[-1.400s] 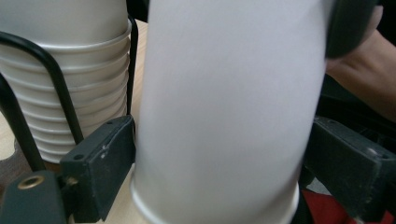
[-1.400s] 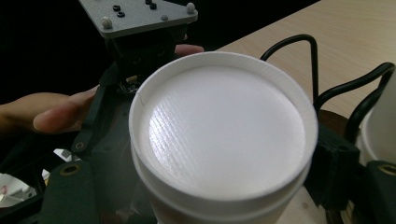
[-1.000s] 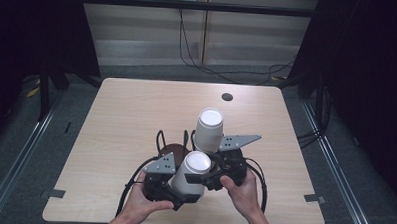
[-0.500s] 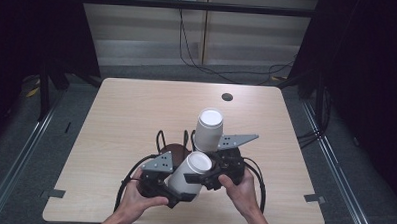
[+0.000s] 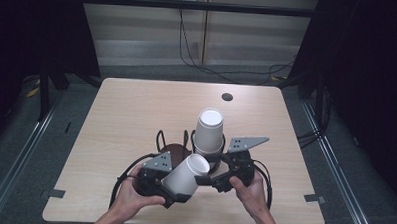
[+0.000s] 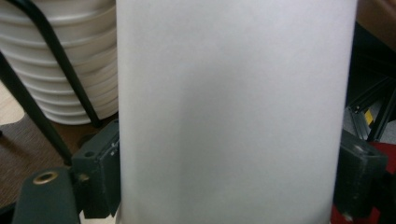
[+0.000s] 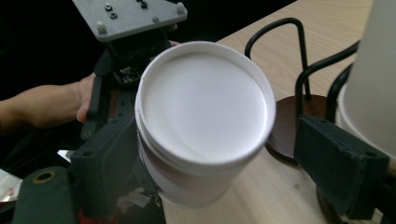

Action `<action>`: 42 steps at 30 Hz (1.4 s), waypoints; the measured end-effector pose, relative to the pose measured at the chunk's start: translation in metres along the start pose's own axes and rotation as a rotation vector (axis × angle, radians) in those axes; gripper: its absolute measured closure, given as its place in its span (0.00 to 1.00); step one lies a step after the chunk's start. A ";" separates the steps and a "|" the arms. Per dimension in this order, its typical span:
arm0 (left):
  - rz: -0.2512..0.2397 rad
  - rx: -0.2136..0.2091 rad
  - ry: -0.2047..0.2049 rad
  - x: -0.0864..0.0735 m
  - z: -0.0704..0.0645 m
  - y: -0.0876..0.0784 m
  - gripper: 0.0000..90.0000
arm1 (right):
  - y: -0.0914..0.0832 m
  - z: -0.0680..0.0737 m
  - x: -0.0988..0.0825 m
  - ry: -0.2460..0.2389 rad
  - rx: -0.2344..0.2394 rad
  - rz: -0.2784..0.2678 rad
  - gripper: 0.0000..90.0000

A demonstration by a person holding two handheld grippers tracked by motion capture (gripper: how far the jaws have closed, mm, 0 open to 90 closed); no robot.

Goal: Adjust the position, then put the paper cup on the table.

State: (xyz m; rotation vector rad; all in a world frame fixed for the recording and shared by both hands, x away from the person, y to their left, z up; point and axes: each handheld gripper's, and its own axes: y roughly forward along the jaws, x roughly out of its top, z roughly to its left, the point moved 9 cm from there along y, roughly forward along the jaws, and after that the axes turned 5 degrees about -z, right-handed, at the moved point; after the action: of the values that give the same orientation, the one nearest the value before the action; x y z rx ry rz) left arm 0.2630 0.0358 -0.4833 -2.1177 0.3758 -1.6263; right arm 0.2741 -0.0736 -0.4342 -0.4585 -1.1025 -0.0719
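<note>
High view, table: we see a light wooden table [image 5: 136, 115] with a small dark hole [image 5: 227, 97] near its far edge.
High view, stack: a stack of white paper cups [image 5: 209, 130] stands upside down in a black wire holder [image 5: 171, 140] with a round dark base, near the middle of the table.
High view, left gripper: the left gripper [image 5: 184, 179] is in the person's left hand [image 5: 131, 192] at the near edge. Its jaws are closed on a single white cup [image 5: 186, 173], which lies tilted with its flat bottom toward the stack.
High view, right gripper: the right gripper [image 5: 204, 181] is in the right hand [image 5: 251, 191], just beside the single cup and pointing at it. From here we cannot tell how far its jaws are parted.
Left gripper view, cup: the cup's white side [image 6: 229, 112] sits between the two black jaws, touching both.
Left gripper view, behind: the ribbed rims of the stacked cups [image 6: 60, 70] and a black wire of the holder show at upper left.
Right gripper view, jaws: the right gripper [image 7: 233, 163] has its jaws spread wide, one at each side of the single cup's bottom end [image 7: 203, 102]; a gap shows on the right side, and on the left we cannot tell whether the jaw touches.
Right gripper view, beyond: the left gripper's grey plate [image 7: 130, 16] and left hand [image 7: 51, 105] show behind the cup; the holder's wire loops [image 7: 299, 51] and the stack's wall [image 7: 373, 70] are at right.
</note>
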 end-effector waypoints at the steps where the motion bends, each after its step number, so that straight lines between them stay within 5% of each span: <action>1: 0.011 0.001 -0.002 -0.001 0.001 0.000 0.17 | -0.001 0.000 0.000 0.001 0.001 0.001 0.16; 10: 0.086 0.020 -0.008 -0.008 0.011 -0.005 0.17 | 0.002 0.002 -0.009 -0.026 0.030 0.070 0.16; 18: 0.143 0.022 -0.001 -0.015 0.017 -0.011 0.17 | 0.005 -0.002 -0.013 -0.037 -0.008 0.109 0.16; 27: 0.203 0.043 0.015 -0.018 0.019 -0.017 0.17 | 0.004 0.000 -0.018 -0.060 0.011 0.153 0.16; 31: 0.265 0.048 0.025 -0.025 0.018 -0.019 0.17 | 0.007 -0.005 -0.023 -0.071 -0.017 0.197 0.18; 37: 0.280 0.077 0.044 -0.021 0.021 -0.025 0.17 | 0.013 0.000 -0.032 -0.078 0.053 0.283 0.23; 42: 0.333 0.091 0.078 -0.016 0.021 -0.027 0.17 | 0.011 -0.003 -0.034 -0.092 0.055 0.328 0.23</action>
State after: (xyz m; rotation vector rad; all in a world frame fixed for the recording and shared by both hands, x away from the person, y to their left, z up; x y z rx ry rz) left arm 0.2771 0.0702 -0.4876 -1.8151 0.6303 -1.5023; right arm 0.2639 -0.0706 -0.4678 -0.5926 -1.1034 0.2694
